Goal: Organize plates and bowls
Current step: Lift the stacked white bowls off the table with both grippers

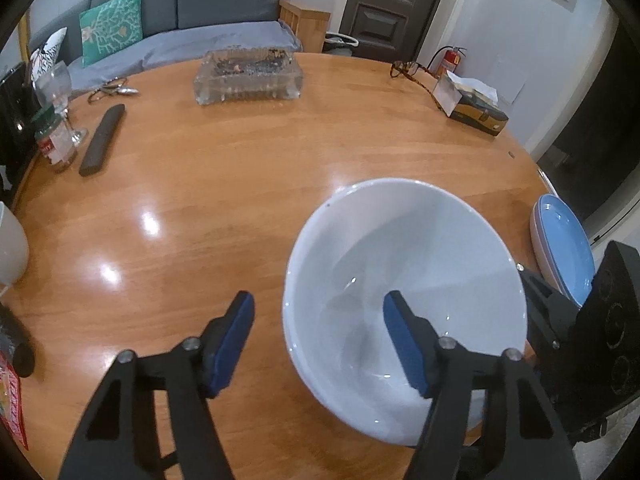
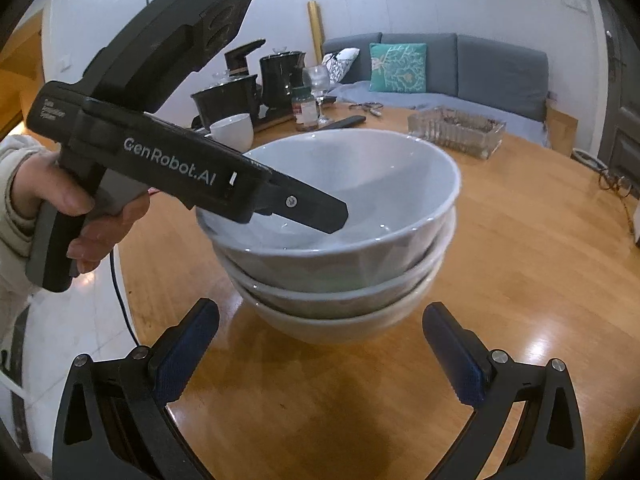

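Three white bowls sit nested in a stack on the round wooden table (image 1: 200,208); the top bowl (image 1: 404,264) (image 2: 360,172) rests above the bottom bowl (image 2: 332,326). My left gripper (image 1: 319,298) straddles the top bowl's near rim. One blue pad is inside the bowl, the other outside, and neither touches it. From the side, one of its fingers (image 2: 316,210) reaches into the bowl, with a hand on the handle. My right gripper (image 2: 321,306) stands open just in front of the stack with nothing between its pads. A blue plate (image 1: 564,248) lies on a paler plate at the table's right edge.
A glass ashtray (image 1: 248,76), a dark remote (image 1: 102,140), a jar (image 1: 56,144), a tissue box (image 1: 476,108) and eyeglasses (image 1: 408,69) lie around the far table. A white cup (image 2: 234,130) and black kettles (image 2: 280,76) stand behind the stack. The table edge runs close by the stack.
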The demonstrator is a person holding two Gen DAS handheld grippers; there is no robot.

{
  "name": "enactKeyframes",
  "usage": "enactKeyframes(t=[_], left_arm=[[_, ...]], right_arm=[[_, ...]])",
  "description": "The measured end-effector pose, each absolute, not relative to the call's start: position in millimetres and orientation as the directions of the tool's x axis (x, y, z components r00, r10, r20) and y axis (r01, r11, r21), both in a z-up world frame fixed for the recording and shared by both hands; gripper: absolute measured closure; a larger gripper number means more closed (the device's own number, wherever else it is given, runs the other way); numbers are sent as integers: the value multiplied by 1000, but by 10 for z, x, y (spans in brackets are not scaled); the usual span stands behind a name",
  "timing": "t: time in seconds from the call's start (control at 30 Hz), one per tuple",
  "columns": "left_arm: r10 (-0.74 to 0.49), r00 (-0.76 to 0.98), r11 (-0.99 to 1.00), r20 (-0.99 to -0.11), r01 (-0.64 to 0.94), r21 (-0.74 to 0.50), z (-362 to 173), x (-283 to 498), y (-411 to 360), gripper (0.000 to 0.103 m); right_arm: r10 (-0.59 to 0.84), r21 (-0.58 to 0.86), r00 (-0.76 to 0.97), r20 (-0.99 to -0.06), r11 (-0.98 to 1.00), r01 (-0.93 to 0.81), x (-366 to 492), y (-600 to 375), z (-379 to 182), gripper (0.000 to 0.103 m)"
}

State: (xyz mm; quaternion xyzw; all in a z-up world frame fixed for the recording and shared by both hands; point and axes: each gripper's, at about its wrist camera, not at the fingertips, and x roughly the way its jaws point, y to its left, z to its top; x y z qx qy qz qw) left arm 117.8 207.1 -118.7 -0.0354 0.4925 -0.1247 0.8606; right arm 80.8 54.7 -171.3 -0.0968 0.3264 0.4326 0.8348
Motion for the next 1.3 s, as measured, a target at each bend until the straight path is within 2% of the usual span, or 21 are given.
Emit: enactKeyframes(t=[0.1,0.23,0.53,0.7,0.93,1.03,1.17,1.3], left_arm=[[-263,467,963,-844,184,-198,-1225,1206,2077,54],[-286,439,956,-852,194,-221,-1230,1260,2083,65],[-286,407,952,-867,222,-210,-1224,1308,2078,63],[-288,409,952,-866,222,-211,-1230,1316,2073,63],[-292,426,951,-856,224,-213,-1228,1287,2072,62],[-320,439,943,-839,229,-240,-1170,1253,2097,62],[-278,451,950,-848,257,-174,-1120,1199,1987,62],[-281,458,949,-843,264,-173,-1078,1183,1956,62]], right_arm=[[652,114,414,-636,610,-784,837,602,-1713,2],[646,140,404,-648,622,-770,938,619,-1736,6],[655,208,330,-680,605,-769,1108,702,-1802,1],[661,263,284,-695,602,-754,1201,757,-1869,3],[664,254,303,-684,605,-755,1177,745,-1843,4],[666,208,353,-657,610,-765,1094,707,-1775,4],[669,202,348,-657,600,-774,1065,691,-1768,4],[666,171,373,-646,603,-779,1011,655,-1732,4]])
